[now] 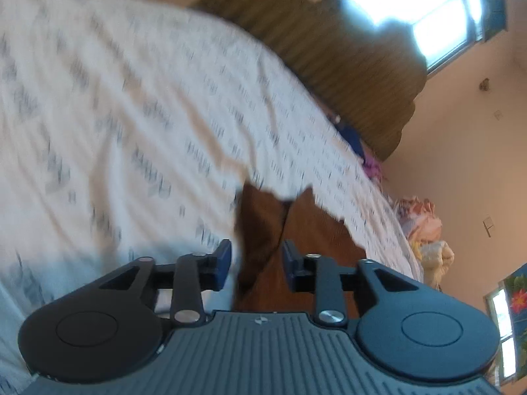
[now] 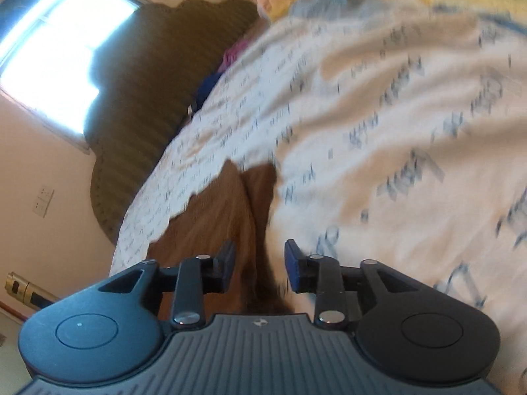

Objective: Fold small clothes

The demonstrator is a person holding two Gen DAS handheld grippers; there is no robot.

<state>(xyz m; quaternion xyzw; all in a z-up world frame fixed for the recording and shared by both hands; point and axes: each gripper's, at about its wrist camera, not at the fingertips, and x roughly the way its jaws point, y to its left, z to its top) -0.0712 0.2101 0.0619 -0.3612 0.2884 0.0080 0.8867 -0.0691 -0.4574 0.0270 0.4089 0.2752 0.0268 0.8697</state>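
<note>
A brown garment lies on a white bedsheet with grey print. In the left wrist view my left gripper is open, its blue pads on either side of the garment's near edge, with cloth between them. In the right wrist view the same brown garment lies ahead and to the left. My right gripper is open over the garment's right edge, with cloth between the pads. Both views are blurred and tilted.
A dark olive ribbed headboard stands at the far end of the bed, below a bright window. A pile of pale and yellow clothes lies along the bed's far side, with blue and pink items near the headboard.
</note>
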